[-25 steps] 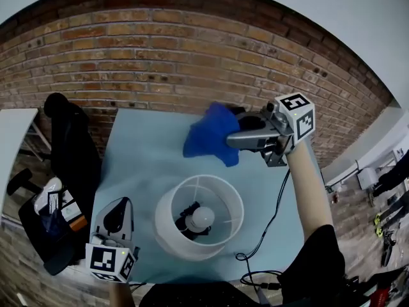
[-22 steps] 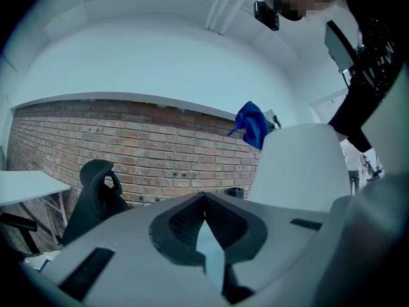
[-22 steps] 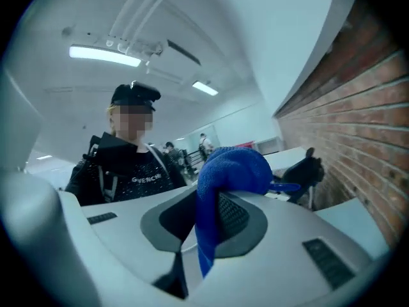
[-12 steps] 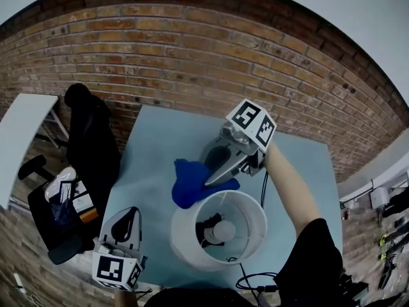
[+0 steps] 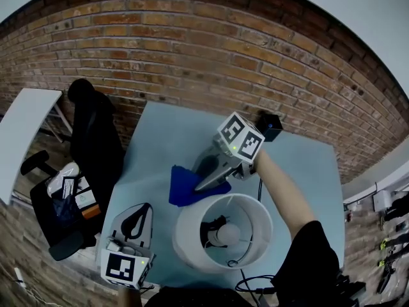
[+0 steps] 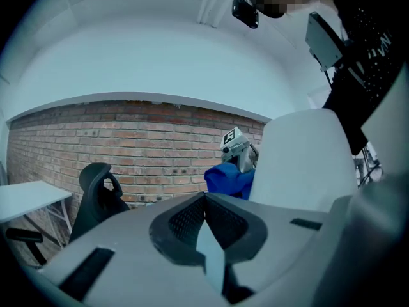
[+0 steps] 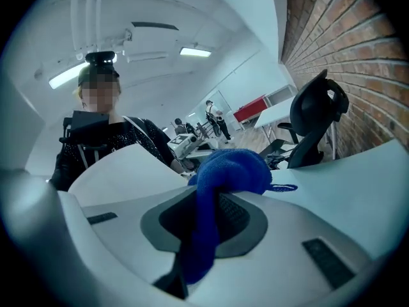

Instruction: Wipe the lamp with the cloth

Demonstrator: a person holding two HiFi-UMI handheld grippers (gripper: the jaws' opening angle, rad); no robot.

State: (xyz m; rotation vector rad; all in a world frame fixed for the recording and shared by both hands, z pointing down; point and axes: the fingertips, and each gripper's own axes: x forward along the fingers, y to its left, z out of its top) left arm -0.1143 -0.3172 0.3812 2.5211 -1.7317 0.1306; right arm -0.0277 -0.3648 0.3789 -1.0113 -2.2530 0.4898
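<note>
The lamp's white shade (image 5: 192, 235) stands on the pale blue table (image 5: 160, 139) with its bulb (image 5: 227, 235) showing inside. My right gripper (image 5: 202, 184) is shut on the blue cloth (image 5: 184, 187), which lies against the shade's far-left rim. In the right gripper view the cloth (image 7: 223, 171) bunches out from between the jaws of the right gripper (image 7: 204, 200), with the shade (image 7: 128, 165) just behind. My left gripper (image 5: 136, 211) sits low at the table's near-left, shut and empty. In its own view the left gripper (image 6: 208, 213) faces the shade (image 6: 307, 158) and the cloth (image 6: 229, 179).
A black office chair (image 5: 92, 139) stands left of the table, with a white desk (image 5: 22, 126) beyond it. A black box (image 5: 270, 125) sits at the table's far edge. The lamp's black cable (image 5: 252, 279) trails off the near edge. A brick wall (image 5: 192, 56) runs behind.
My right gripper carried the cloth from the far side of the table down to the shade's far-left rim. The left gripper stayed about where it was.
</note>
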